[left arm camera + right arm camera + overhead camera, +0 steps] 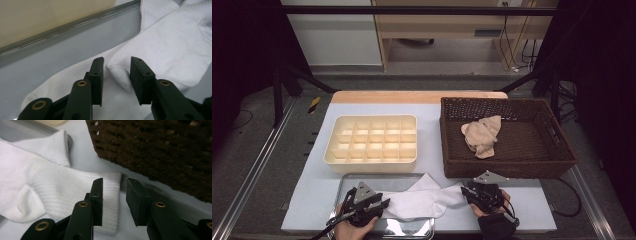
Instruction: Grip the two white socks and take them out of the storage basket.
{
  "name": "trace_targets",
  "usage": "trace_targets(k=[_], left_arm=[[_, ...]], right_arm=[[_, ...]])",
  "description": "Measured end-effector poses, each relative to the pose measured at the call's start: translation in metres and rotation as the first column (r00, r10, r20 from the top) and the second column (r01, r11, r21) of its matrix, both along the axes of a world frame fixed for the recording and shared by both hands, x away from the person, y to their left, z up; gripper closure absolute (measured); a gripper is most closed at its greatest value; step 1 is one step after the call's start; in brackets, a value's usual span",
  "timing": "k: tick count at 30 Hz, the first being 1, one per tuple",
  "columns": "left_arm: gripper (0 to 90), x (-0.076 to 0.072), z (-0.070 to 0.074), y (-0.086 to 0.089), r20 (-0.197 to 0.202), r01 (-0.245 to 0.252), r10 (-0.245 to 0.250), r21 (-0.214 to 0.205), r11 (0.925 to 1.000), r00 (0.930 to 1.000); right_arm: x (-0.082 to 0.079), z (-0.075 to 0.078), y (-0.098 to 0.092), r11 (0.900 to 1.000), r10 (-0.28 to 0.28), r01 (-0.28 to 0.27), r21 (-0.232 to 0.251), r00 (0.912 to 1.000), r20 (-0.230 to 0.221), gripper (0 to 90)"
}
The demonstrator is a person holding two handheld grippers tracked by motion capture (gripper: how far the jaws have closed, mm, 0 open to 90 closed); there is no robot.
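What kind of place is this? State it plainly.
Probably a lab recording station, not a home: a black metal frame surrounds the table, cables trail behind, and white socks lie staged on a tray.

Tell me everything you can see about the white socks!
The white socks look like soft ribbed cotton. They lie flat and overlapping, half on the metal tray, with the cuffs reaching onto the table toward the brown basket. The left gripper has a folded edge between its open jaws; the right gripper sits open at one cuff's edge.

Lab: black-curtained metal frame (pixel 287 10), cables (pixel 512 45)
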State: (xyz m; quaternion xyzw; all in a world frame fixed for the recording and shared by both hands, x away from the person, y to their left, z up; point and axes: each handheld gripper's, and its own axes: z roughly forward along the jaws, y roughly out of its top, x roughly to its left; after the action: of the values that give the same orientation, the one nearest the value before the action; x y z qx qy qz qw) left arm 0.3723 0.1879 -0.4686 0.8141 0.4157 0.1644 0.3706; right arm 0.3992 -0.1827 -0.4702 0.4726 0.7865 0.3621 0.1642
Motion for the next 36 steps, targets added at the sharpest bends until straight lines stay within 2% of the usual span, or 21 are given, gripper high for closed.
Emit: trace_targets(k=[4,9,13,16,19,23,28,33,36], left_arm=[[73.2,-0.001,-0.001,-0.001,-0.001,0.011,-0.011,-0.003,0.9999,0.9999],[82.7,-0.002,-0.001,-0.002,0.000,0.028,-0.028,-0.012,0.9995,0.9996],[84.3,-0.004,0.003,0.000,0.030,0.042,-0.041,-0.028,0.9987,0.9987],[84.4,-0.008,0.014,0.005,0.066,0.063,-0.059,-0.060,0.9962,0.9961],[84.3,-0.011,0.024,0.015,0.088,0.068,-0.061,-0.085,0.9940,0.9943],[84.3,-0.013,0.032,0.027,0.093,0.071,-0.061,-0.111,0.9914,0.9938],[84.2,-0.014,0.035,0.040,0.090,0.058,-0.047,-0.120,0.9911,0.9948],[84.0,-0.013,0.032,0.057,0.080,0.023,-0.013,-0.115,0.9931,0.9967],[84.1,-0.014,0.033,0.064,0.078,0.006,0.004,-0.123,0.9924,0.9969]], right_arm=[[0.001,-0.007,0.003,0.9999,0.007,-0.008,-0.015,0.9996,-0.028,68.0],[0.001,-0.007,0.006,0.9999,0.014,-0.015,-0.003,0.9987,-0.050,77.9],[0.001,-0.003,0.004,0.9996,0.025,-0.025,0.010,0.9982,-0.055,84.6],[-0.003,0.007,0.002,0.9992,0.030,-0.030,0.028,0.9992,-0.025,85.0],[-0.009,0.023,0.001,0.9971,0.042,-0.044,0.061,0.9987,0.029,84.9],[-0.015,0.041,0.004,0.9933,0.071,-0.078,0.085,0.9944,0.078,84.8],[-0.016,0.051,0.013,0.9868,0.108,-0.118,0.111,0.9899,0.092,84.6],[-0.012,0.049,0.024,0.9789,0.135,-0.147,0.143,0.9871,0.086,84.5],[-0.010,0.047,0.031,0.9769,0.154,-0.164,0.137,0.9844,0.086,84.5]])
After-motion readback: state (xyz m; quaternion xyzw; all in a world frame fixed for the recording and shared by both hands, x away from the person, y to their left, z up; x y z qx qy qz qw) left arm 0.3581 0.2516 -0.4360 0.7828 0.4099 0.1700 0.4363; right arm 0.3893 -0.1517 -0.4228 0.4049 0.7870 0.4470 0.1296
